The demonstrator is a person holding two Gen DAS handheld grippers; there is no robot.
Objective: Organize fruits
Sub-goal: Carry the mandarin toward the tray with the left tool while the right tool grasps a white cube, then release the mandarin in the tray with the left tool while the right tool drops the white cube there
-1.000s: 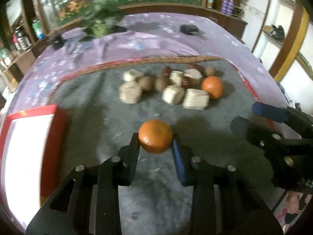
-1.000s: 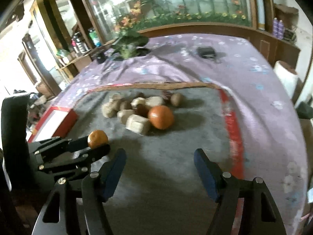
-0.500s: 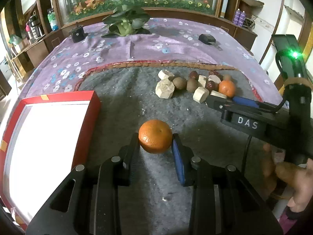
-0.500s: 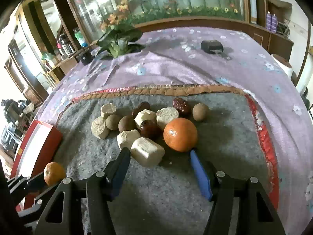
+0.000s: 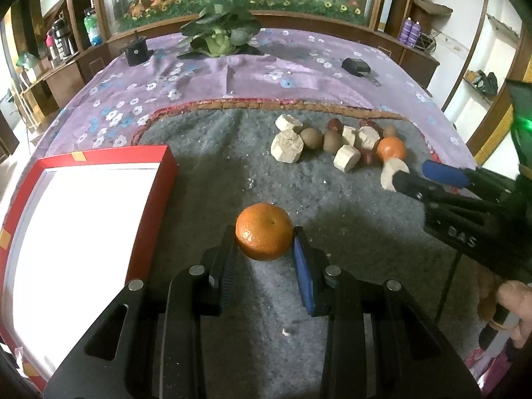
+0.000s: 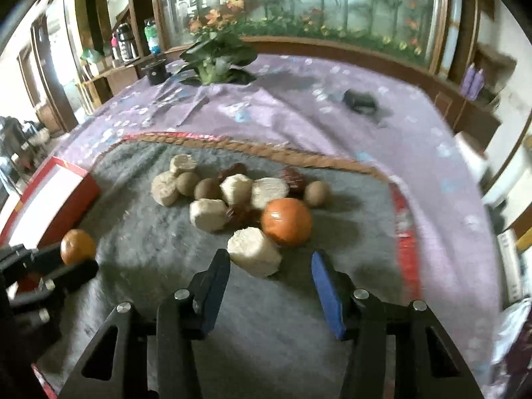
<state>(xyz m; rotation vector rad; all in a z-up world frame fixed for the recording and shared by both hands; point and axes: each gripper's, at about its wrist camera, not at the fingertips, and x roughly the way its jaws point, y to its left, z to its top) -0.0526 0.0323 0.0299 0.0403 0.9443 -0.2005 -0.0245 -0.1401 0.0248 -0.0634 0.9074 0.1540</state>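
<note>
Between the left tongs (image 5: 264, 247), as the left wrist view has it, a mandarin (image 5: 264, 231) sits clamped at its widest part, held above the grey felt mat (image 5: 332, 206) with the red box (image 5: 153, 206) just beside it to the left. The grip looks narrow against a round, smooth skin, so my guess is that a quick swing toward the box could roll the fruit out, or a harder squeeze could bruise it; the box wall is also raised, and a low carry might knock the fruit against its rim. This view alone shows the box's white inside and how near it lies, and it catches the right tongs (image 5: 419, 174) from the side, reaching at the near edge of the pile. Over on the right wrist view, the right tongs (image 6: 271, 267) stand apart and hold nothing, their tips on either side of a pale cut chunk (image 6: 254, 251), with a second mandarin (image 6: 286, 221) touching that chunk just behind. Closing here would likely take the chunk, not the mandarin, or shove both into the brown kiwifruit (image 6: 317, 193) and dark red dates (image 6: 292, 178) packed close by, scattering the heap. Only this view shows that crowding clearly; the box (image 6: 56, 196) appears merely as a corner at the far left.
</note>
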